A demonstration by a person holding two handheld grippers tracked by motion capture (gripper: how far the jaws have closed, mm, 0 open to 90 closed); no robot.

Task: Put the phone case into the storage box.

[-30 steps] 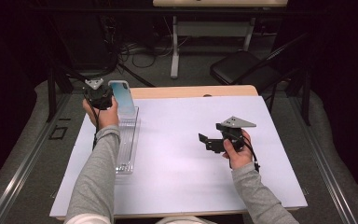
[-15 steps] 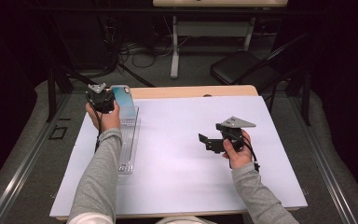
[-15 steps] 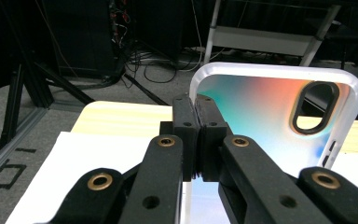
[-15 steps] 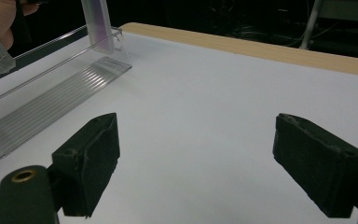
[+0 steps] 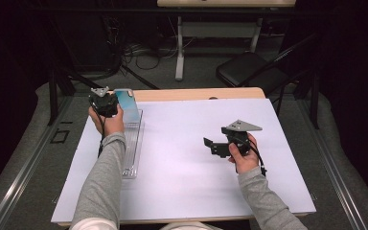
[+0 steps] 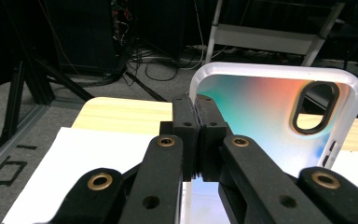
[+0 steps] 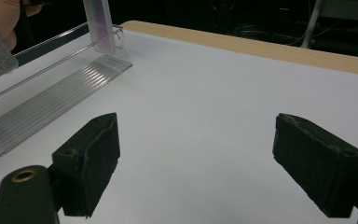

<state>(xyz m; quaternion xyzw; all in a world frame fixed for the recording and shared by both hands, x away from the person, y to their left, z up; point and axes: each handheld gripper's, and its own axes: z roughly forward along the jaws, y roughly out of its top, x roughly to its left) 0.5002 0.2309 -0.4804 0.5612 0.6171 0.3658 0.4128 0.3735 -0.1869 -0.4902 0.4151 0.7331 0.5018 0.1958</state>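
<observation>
1. My left gripper has its jaws pinching the edge of a phone case, held upright just over the far end of the clear tray.
2. My right gripper hovers well to the right, jaws spread, nothing between them.
3. Risk: the grip is on a thin edge only; the case may pivot or slip if I tilt.
4. Risk: the case catching the tray wall and shoving the tray.
5. The tray looks bare beneath the case.
</observation>
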